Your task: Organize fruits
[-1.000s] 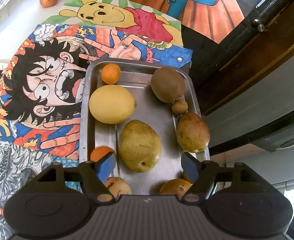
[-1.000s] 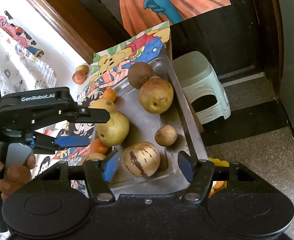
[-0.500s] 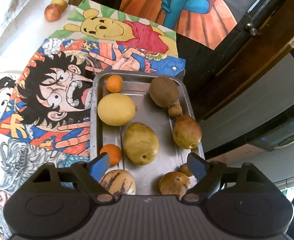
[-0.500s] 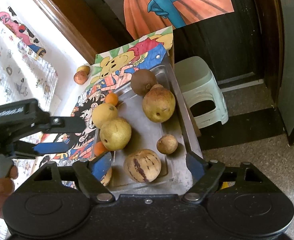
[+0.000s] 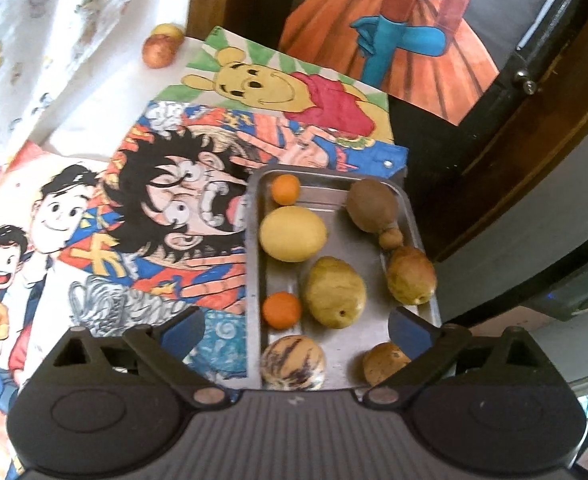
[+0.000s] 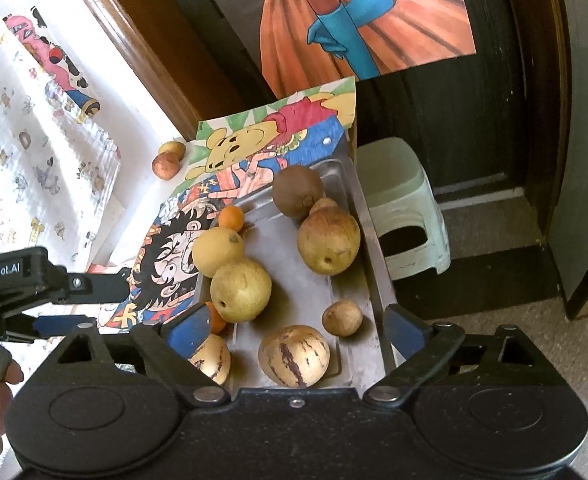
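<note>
Green stool (image 6: 404, 208) (right view only); tray (image 6: 368, 240) adjacent

Silver-grey metal tray (image 5: 410, 216) holding two orange mandarins (image 5: 282, 310), a yellow lemon (image 5: 293, 233), yellow-green pears (image 5: 336, 292), a brown kiwi (image 5: 372, 204) and cream, purple-streaked melons (image 6: 294, 356); beneath, bright multicoloured cartoon posters (image 5: 166, 208); pale green stool (image 6: 404, 204).

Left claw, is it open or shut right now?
Open. The left claw has just been opening; its blue pads stand wide apart above the metal tray, and no fruit is gripped between them.
</note>
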Demonstrator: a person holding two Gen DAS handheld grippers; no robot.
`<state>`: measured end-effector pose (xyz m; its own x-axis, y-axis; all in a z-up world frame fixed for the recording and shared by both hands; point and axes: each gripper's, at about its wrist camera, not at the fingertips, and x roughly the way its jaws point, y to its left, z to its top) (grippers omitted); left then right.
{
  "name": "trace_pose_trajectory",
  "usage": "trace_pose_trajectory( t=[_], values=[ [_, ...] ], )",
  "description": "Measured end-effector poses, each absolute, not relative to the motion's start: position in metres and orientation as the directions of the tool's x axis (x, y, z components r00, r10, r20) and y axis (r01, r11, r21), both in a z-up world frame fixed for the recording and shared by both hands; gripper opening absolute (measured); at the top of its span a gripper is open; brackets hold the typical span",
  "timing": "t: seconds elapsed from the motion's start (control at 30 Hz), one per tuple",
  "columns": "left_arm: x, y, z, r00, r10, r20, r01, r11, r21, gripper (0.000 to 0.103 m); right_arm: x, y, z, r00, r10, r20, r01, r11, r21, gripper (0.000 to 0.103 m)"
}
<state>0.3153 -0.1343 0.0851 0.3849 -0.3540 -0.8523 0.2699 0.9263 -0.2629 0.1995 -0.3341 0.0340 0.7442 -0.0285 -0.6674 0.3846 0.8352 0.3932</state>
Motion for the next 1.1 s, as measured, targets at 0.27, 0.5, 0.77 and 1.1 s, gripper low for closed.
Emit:
trace_pose_trajectory(
  t=[0.27,0.5,0.77,1.1],
  values=[
    [0.308,-0.117,0.083,0.408,-0.283,-0.868,0.211,0.954,-0.211,0.102,0.202,-0.326,0.038,0.743,-0.047,-0.668,0.379,0.852,0.362,0.102],
    [0.300,-0.104,0.081,0.428,-0.225,-0.875,0.180,0.970,-0.162,0.102,0.202,-0.316,0.042,0.739,-0.074,-0.669,0.382,0.865,0.326,0.102],
    [0.292,-0.088,0.083,0.479,-0.192,-0.857,0.182,0.976,-0.117,0.102,0.201,-0.300,0.047,0.733,-0.124,-0.669,0.414,0.862,0.294,0.102],
    [0.284,-0.058,0.077,0.496,-0.226,-0.839,0.226,0.966,-0.126,0.102,0.191,-0.264,0.060,0.725,-0.262,-0.637,0.479,0.857,0.192,0.102]
  ],
)
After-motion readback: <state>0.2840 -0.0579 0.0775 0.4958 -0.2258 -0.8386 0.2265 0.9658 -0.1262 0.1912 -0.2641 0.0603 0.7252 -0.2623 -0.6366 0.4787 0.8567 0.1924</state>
